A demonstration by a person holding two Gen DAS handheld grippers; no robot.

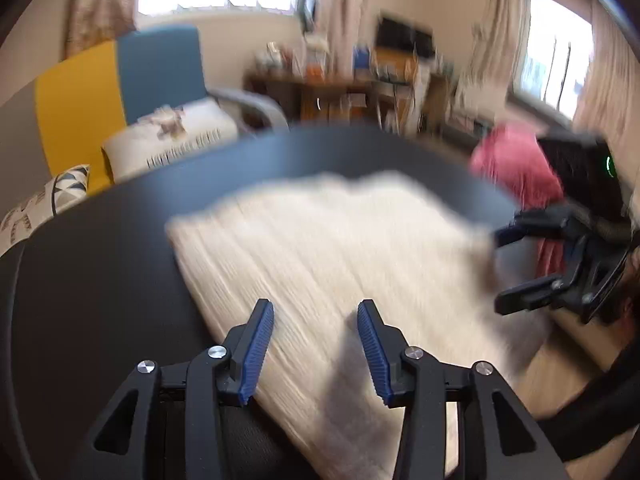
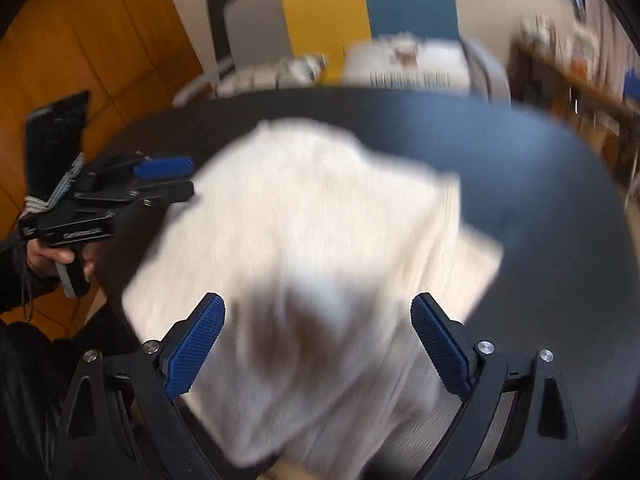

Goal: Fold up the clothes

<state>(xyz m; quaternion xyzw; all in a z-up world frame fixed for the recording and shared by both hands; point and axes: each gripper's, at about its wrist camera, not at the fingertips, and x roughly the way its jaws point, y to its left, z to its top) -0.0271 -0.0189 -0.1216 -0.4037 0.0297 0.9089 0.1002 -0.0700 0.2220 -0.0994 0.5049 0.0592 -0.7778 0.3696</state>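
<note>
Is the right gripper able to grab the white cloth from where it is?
Probably yes: the right gripper hangs open just above the white cloth on the black table, with nothing between.

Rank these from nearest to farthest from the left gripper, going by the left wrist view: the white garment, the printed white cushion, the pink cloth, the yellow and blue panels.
From the left gripper:
1. White garment, directly under the fingers on the dark table.
2. Printed white cushion, beyond the table's far left edge, and pink cloth, off to the right: too close to call.
3. Yellow and blue panels, behind the cushion.
</note>
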